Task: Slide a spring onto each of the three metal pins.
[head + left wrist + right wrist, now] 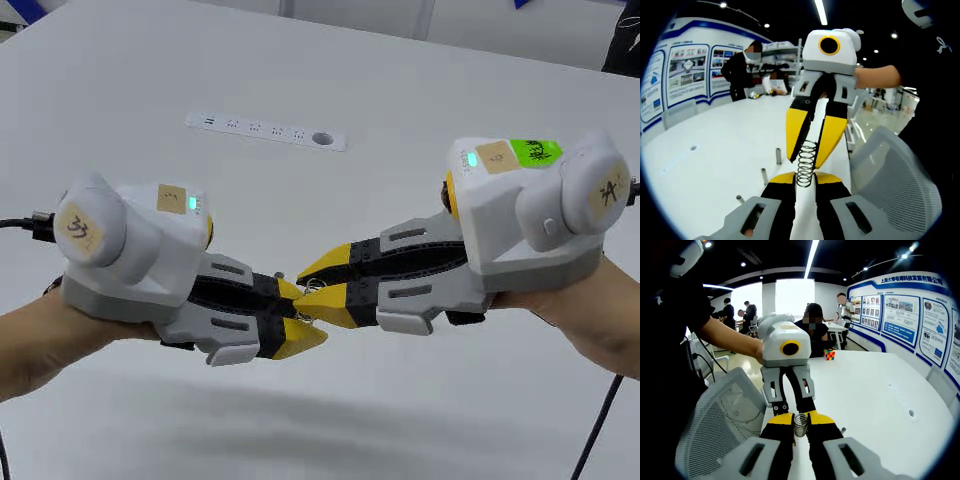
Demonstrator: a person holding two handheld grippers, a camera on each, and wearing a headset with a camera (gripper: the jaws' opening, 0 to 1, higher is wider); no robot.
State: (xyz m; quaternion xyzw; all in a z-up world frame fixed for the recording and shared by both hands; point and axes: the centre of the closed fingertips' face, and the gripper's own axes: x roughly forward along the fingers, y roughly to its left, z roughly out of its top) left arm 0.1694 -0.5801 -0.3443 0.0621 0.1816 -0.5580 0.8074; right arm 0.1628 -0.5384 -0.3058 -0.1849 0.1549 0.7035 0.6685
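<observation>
A dropped spring is the likeliest mishap. The left tool (310,314) has its tips on either side of the near end of the spring (807,162), but I cannot tell whether they actually pinch it. The right tool (300,287) is closed on the coil, which lies lengthwise between its jaws. If the right lets go before the left has a firm bite, the spring would probably fall to the surface (300,60) and bounce or roll away. An off-centre squeeze could flick it sideways, and too hard a squeeze might flatten coils, which could then snag on a pin.

The three pins (778,156) stand upright in a row on the surface, well apart from the tools. No spring shows on any of them, so I judge the threading not yet begun.

Both tools are held in the air above the surface, nose to nose. The left hand (40,335) comes in from the left with its tool slanting slightly down. The right hand (575,305) sits a little higher — its tool also slopes down to the meeting point.
</observation>
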